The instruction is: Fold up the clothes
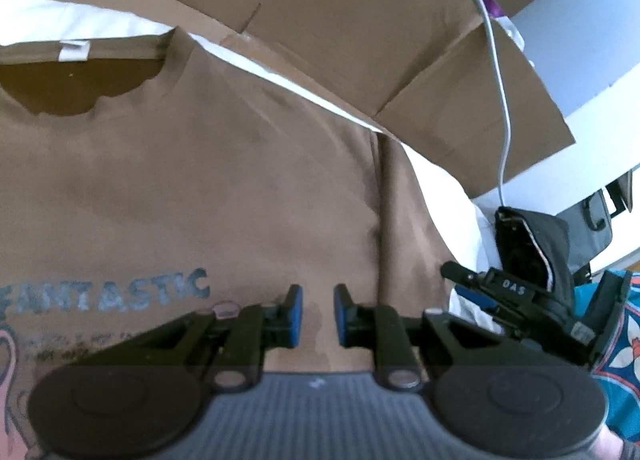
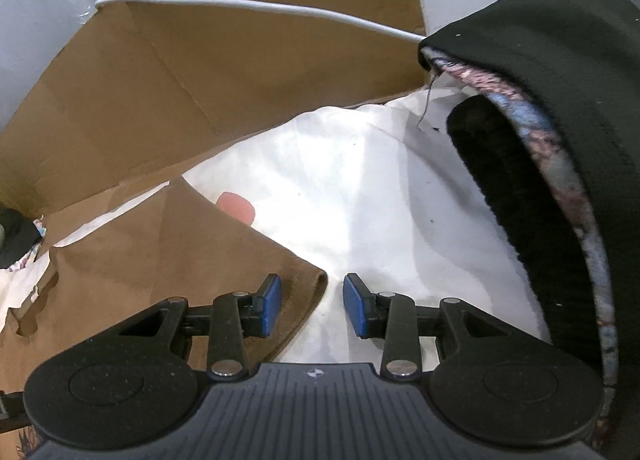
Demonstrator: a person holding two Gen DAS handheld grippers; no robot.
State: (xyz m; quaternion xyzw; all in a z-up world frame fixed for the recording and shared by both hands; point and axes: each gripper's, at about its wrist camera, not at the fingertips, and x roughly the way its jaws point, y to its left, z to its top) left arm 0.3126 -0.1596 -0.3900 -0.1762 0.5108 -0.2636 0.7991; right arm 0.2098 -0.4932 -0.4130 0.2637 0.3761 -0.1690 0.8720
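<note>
A brown cotton T-shirt (image 1: 208, 179) with blue "FANTASTIC" lettering lies flat on a white sheet (image 2: 360, 195), neckline away from me, flattened brown cardboard (image 1: 360, 39) beyond it. My left gripper (image 1: 318, 316) hangs over its chest, jaws slightly apart, nothing between them. My right gripper (image 2: 310, 308) stands open at the sleeve's hem corner (image 2: 308, 280), pads not pressing on it.

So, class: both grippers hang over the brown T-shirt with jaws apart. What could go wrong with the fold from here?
The right gripper straddles the brown T-shirt sleeve corner beside the white sheet; closing could pinch sheet too. The white cable could snag on the cardboard. The left gripper might bunch the cloth.
</note>
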